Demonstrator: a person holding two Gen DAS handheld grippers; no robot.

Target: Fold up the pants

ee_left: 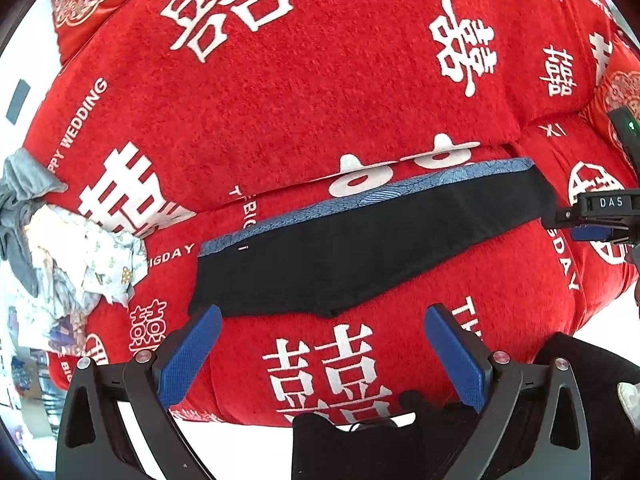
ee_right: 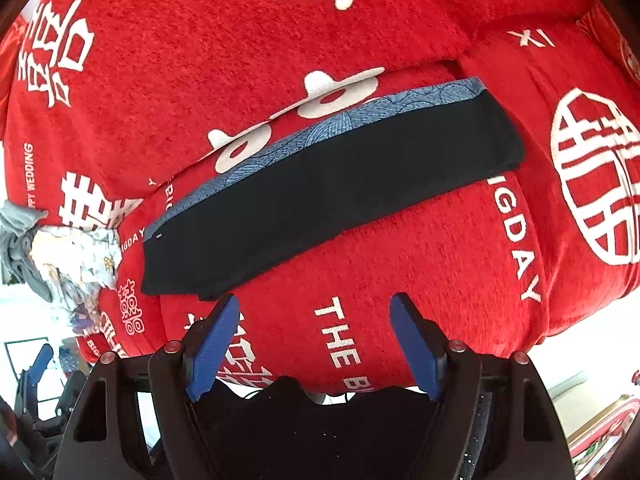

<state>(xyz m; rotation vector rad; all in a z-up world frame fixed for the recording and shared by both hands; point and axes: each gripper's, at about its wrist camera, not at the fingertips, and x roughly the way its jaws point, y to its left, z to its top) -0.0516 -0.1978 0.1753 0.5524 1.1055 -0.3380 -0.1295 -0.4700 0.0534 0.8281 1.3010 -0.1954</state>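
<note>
1. My left gripper (ee_left: 323, 330): jaws spread, grasping nothing.
2. My right gripper (ee_right: 315, 316): jaws spread, likewise.
3. Black pants (ee_left: 360, 236), blue waistband (ee_right: 320, 128): folded flat on red blanket (ee_left: 280, 100), just beyond both jaws.

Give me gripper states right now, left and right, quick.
Left gripper: open, holding nothing, just short of the black folded pants with blue patterned waistband.
Right gripper: open, holding nothing.
</note>
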